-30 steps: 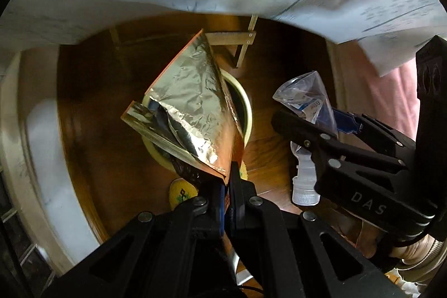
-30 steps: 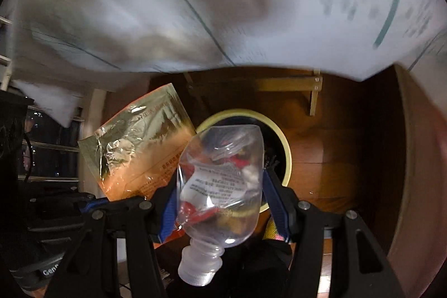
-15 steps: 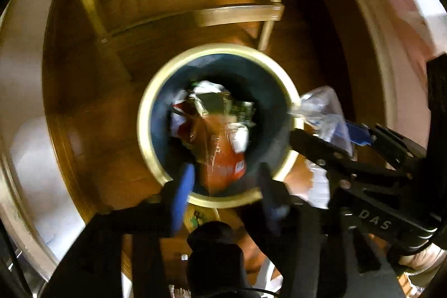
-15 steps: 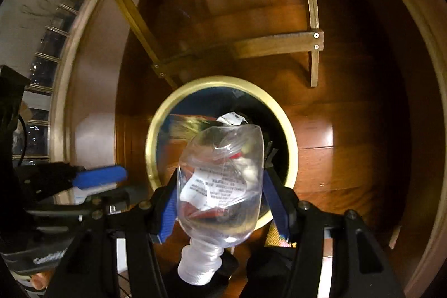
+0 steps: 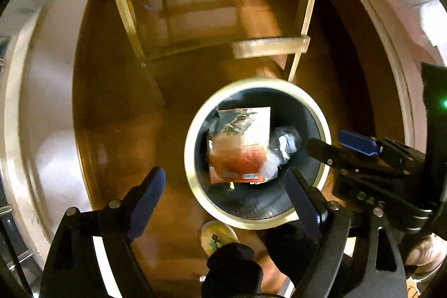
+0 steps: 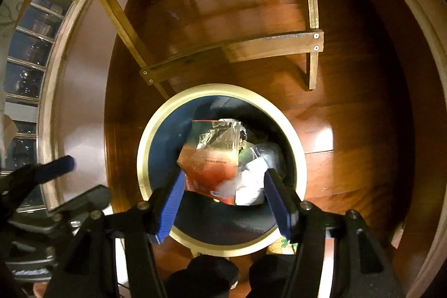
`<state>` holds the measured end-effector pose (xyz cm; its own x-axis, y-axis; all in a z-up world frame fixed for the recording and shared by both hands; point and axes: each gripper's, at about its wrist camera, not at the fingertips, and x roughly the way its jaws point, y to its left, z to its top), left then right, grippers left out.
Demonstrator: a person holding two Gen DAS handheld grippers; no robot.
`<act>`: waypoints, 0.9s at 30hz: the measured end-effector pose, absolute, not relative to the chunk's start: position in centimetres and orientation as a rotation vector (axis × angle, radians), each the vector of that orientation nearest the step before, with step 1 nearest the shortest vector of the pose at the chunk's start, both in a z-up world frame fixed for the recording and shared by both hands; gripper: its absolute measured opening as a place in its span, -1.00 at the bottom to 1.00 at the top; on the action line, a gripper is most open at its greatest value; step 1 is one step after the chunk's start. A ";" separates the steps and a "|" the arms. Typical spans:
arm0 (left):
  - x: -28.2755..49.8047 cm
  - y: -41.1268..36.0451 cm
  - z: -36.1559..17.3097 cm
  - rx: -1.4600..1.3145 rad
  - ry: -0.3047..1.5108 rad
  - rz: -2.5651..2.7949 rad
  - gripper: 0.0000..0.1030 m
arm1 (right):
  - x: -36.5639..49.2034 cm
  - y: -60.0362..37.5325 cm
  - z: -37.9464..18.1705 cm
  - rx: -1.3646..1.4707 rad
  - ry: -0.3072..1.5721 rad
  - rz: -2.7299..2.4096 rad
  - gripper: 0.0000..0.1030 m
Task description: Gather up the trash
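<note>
Warm dim light, motion blur, fisheye vignette

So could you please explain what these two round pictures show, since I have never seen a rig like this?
A person holds a two-finger gripper in each hand; a fisheye camera on each looks down along its fingers. One view shows the left gripper, the other the right gripper. Both stand open and empty above a round bin on the wooden floor. The left gripper's jaws have just been opening. Inside the bin lie a foil pouch and a clear plastic bottle. A wooden frame stands behind.
</note>
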<state>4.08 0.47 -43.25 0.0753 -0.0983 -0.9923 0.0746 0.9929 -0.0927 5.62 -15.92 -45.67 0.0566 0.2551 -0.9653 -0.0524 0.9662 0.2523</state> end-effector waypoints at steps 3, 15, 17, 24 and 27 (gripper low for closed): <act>3.7 1.1 -41.2 -0.026 1.459 -0.105 0.67 | 5.4 -15.5 -44.4 0.137 1.480 0.228 0.15; 2.3 3.3 -27.8 -0.109 1.350 -0.041 0.67 | 4.1 -15.6 -30.1 0.128 1.367 0.202 0.15; 1.9 3.4 -25.1 -0.110 1.336 -0.043 0.67 | 4.0 -15.6 -27.4 0.126 1.352 0.203 0.15; 1.2 3.8 -14.0 -0.110 1.225 -0.044 0.67 | 3.6 -15.0 -16.2 0.093 1.262 0.223 0.15; 1.0 4.0 -9.5 -0.117 1.163 -0.038 0.67 | 3.6 -15.1 -12.4 0.080 1.223 0.231 0.15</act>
<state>0.98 4.02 -9.46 0.3966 -0.0902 -0.9136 -0.0308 0.9933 -0.1115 3.58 -15.09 -12.35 0.3211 0.2190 -0.9214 -0.1330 0.9737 0.1850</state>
